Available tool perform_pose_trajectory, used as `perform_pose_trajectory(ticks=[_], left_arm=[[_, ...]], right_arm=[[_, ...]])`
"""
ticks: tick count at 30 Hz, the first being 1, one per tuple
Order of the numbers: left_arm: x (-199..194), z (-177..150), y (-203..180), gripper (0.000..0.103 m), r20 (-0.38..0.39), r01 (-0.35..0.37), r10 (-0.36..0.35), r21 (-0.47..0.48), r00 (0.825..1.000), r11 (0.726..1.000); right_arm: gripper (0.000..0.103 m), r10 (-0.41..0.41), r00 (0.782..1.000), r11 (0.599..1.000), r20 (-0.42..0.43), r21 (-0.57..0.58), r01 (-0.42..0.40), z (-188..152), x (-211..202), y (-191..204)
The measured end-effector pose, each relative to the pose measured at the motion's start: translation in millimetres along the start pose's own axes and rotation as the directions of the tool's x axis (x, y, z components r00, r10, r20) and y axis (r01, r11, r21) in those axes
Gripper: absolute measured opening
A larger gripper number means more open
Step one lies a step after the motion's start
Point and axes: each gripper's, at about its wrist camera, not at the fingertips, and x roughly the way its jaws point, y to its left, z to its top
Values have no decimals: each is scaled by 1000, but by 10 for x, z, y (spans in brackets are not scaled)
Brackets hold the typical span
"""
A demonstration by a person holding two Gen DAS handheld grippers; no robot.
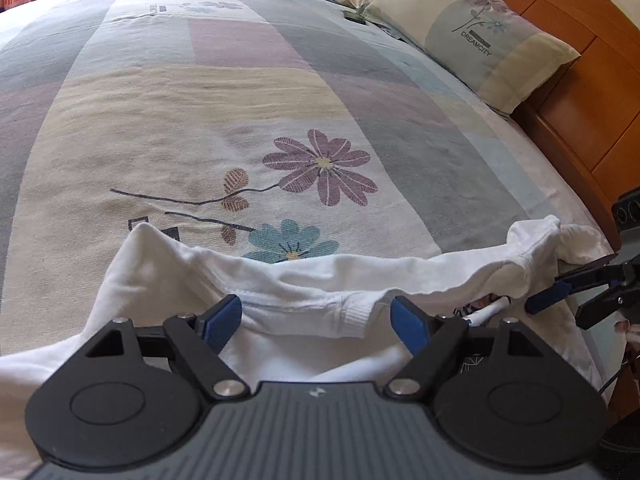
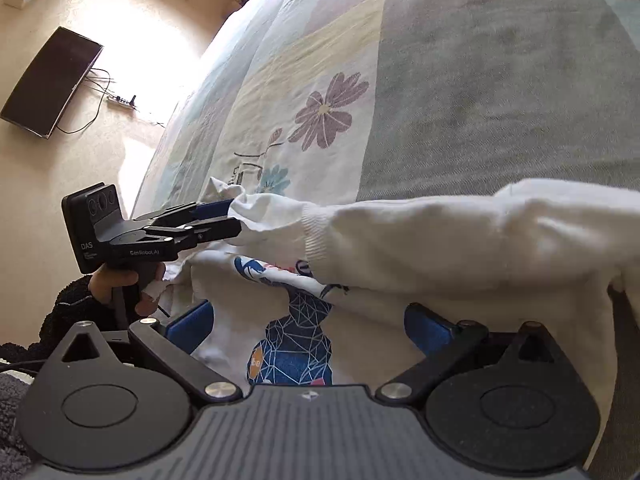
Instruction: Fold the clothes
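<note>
left wrist view: white sweatshirt (image 1: 320, 292) lay rumpled on bed (image 1: 240, 100); soft, light, floppy; best taken at ribbed cuff. left tool (image 1: 316, 320) apart, empty; right tool (image 2: 308, 328) apart.

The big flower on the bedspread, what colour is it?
Purple, with a yellow middle: the big flower on the bedspread shows best from the left wrist.

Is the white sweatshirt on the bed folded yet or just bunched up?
Bunched up: the white sweatshirt lies rumpled, one sleeve draped across its printed front.
</note>
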Motion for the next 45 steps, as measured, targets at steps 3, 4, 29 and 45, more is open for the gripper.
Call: perform_pose_trajectory(ticks=[3, 4, 29, 45], left_arm=[[-125, -35, -84, 81, 43, -19, 20, -24, 999, 1000], [-163, -43, -107, 81, 56, -24, 25, -34, 998, 999], [-851, -823, -1014, 81, 130, -167, 196, -203, 972, 965], [-695, -1037, -1313, 82, 112, -176, 207, -235, 972, 956]], right_arm=[[103, -3, 1000, 999, 13, -53, 4, -34, -117, 144], [103, -2, 1000, 997, 19, -74, 4, -40, -160, 198], [103, -175, 982, 756, 75, -628, 183, -76, -210, 324], [86, -335, 929, 298, 156, -918, 262, -574, -62, 595]])
